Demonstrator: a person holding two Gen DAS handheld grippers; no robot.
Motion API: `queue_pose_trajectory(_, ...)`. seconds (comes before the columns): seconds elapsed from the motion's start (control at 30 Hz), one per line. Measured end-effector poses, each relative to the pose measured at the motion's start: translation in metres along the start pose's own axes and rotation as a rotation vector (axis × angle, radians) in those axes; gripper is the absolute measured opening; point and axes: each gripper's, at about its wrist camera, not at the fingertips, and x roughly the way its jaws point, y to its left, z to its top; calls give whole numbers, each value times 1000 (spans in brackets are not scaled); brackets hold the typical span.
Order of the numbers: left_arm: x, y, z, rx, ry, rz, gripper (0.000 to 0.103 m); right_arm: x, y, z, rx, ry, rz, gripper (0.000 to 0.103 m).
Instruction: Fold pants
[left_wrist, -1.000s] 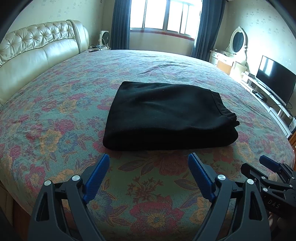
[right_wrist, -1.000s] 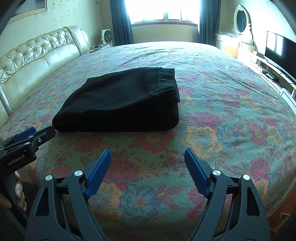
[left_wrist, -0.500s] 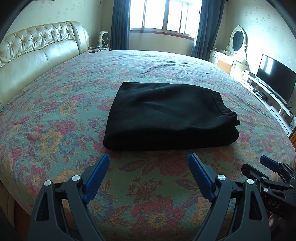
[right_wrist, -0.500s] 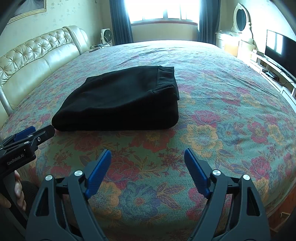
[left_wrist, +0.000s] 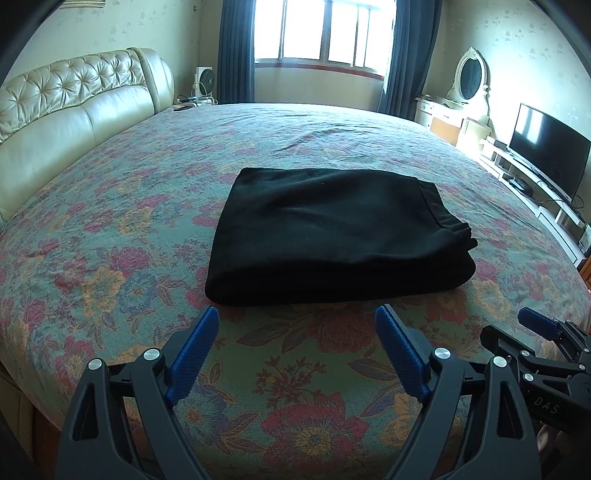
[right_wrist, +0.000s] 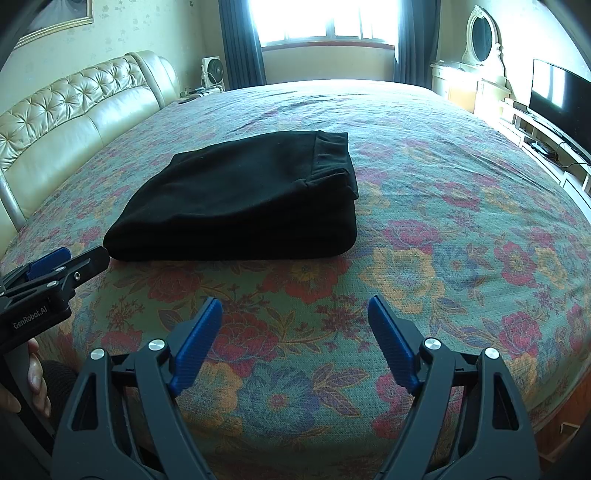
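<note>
We see matt black cloth pants, soft-napped, on a bed w/ woven floral spread, slightly rough. Headboard: glossy tufted leather-look. Left gripper & right gripper: matt black plastic, ribbed blue pads, shiny metal pins.

Floral-covered bed, tufted cream headboard — bright window, dark curtains, television.
</note>
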Motion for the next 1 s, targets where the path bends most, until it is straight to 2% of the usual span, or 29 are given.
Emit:
queue_pose_trajectory(0.37,0,-2,1,8,0,6,86,1,0,0,1,0,2,81)
queue_pose_trajectory(0.67,-3,-10,3,54,-14,12,86,3,-1,1,-3,5,6,81)
queue_pose_trajectory(0.9,0,-8,4,28,4,10,86,5,-1,2,-2,10,8,81)
queue_pose_trajectory(1.0,-3,-9,5,32,-19,39,86,6,-2,0,2,15,9,81)
